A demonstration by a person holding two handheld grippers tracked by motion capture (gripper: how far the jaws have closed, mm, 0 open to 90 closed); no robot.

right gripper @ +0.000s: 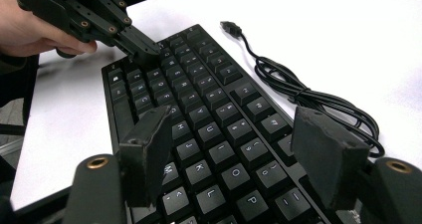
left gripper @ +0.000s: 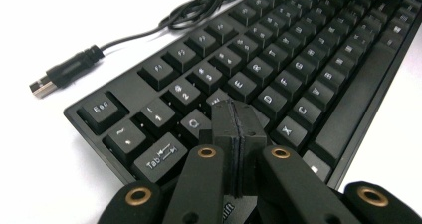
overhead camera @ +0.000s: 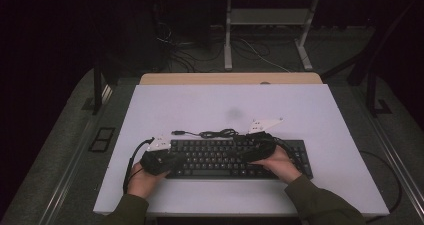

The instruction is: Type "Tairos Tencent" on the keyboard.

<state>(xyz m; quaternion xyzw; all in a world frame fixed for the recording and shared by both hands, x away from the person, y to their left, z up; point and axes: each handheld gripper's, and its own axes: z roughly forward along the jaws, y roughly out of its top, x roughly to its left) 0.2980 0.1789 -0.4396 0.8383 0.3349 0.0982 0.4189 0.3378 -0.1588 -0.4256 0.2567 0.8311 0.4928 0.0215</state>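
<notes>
White table (overhead camera: 230,105), bare but for black keyboard (overhead camera: 225,157) lying square near front edge, within easy reach. Its USB cable (overhead camera: 210,133) coiled loose behind, unplugged. Left gripper (left gripper: 234,115): jaws pressed together, empty, tip angled down touching keys near W, likely poking like 1 finger. Right gripper (right gripper: 239,149): jaws apart, empty, hovering level over right-hand letter keys. 2 forearms come in low from front edge.

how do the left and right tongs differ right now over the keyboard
The left tongs are shut, pads pressed together with the tip down on the keys at the keyboard's Esc and Tab end. The right tongs stand open with nothing between the pads, above the keys around J, K, O and P. Both are black, hand-held and over the same keyboard.
</notes>
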